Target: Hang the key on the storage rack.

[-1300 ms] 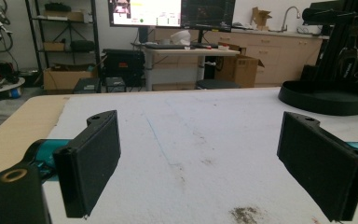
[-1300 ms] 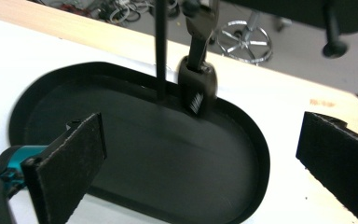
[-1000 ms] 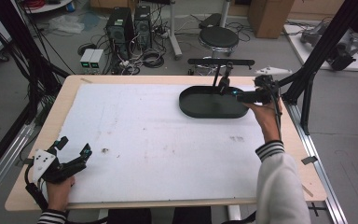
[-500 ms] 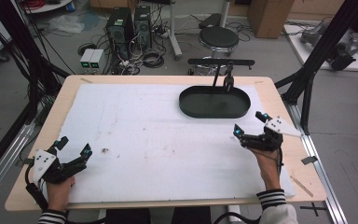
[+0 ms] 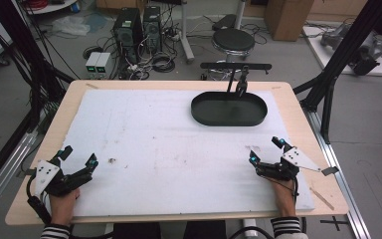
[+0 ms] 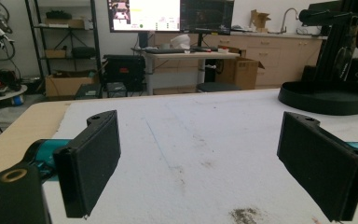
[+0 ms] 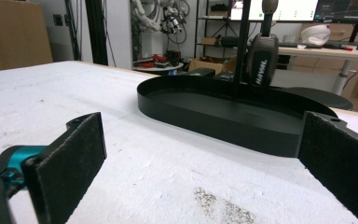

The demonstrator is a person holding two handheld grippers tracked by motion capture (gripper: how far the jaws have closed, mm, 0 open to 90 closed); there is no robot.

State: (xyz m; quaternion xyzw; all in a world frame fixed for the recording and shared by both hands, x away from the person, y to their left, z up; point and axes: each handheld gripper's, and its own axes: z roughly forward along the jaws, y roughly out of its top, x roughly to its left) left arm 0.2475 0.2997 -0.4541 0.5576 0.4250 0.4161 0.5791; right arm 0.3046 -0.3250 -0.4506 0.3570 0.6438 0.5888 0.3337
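Black oval tray (image 5: 229, 109) at far right of white foam board (image 5: 144, 144), long axis crosswise; nearer right gripper (image 5: 267, 151), straight ahead; left gripper (image 5: 77, 158) well apart; both agape, empty.

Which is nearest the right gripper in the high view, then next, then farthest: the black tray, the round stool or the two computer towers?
From the right gripper:
1. Black tray, on the table ahead.
2. Round stool, beyond the table's far edge.
3. Computer towers, on the floor, far left.
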